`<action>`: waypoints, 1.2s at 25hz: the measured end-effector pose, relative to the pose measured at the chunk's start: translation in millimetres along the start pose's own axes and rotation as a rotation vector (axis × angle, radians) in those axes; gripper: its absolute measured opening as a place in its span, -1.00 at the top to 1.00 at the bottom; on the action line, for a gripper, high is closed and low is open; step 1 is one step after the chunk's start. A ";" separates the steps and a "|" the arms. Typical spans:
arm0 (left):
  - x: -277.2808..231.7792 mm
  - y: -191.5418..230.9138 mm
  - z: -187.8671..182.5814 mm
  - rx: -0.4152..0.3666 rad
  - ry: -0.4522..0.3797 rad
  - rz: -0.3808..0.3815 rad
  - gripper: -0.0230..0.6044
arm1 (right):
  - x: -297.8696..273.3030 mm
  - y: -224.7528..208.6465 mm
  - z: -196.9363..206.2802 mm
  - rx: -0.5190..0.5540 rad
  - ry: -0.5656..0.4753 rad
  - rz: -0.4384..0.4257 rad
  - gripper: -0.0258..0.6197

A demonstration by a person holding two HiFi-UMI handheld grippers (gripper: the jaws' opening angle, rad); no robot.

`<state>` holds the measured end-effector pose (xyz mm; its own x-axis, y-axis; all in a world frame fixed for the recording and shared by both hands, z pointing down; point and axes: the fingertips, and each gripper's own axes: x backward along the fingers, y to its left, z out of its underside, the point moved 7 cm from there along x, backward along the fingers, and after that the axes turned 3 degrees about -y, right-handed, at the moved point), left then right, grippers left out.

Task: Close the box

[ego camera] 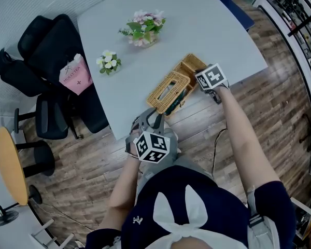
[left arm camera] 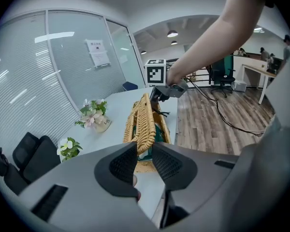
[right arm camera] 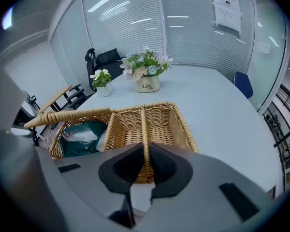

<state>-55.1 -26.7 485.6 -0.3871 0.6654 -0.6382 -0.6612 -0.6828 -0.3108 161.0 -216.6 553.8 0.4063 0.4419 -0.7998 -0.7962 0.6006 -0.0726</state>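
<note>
One pale table (ego camera: 212, 30), wood floor (ego camera: 197, 131), glass partitions (left arm camera: 63, 71).

I see a woven wicker box (ego camera: 189, 67) standing open, its middle rib clamped between the pads of my right gripper (right arm camera: 146, 164). Green packaging (right arm camera: 82, 137) lies in the compartment to that gripper's left. The slotted wicker lid (left arm camera: 142, 122) is raised off the box, its free end pinched in my left gripper (left arm camera: 144, 154).
</note>
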 end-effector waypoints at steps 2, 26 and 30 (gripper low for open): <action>-0.9 -2.7 0.6 -0.019 0.008 -0.004 0.60 | 0.3 0.2 0.1 -0.003 -0.001 0.001 0.79; -23.1 -40.4 18.4 -0.299 0.117 -0.027 0.56 | 0.7 -0.1 -0.1 -0.018 -0.018 0.012 0.79; -27.5 -45.9 23.3 -0.316 0.135 -0.016 0.54 | 1.7 0.5 0.1 -0.019 -0.017 0.014 0.79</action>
<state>-29.1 -6.6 533.8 -0.2759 0.6455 -0.7121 -0.4266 -0.7462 -0.5111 161.4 -215.5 552.5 0.4026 0.4611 -0.7908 -0.8102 0.5815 -0.0735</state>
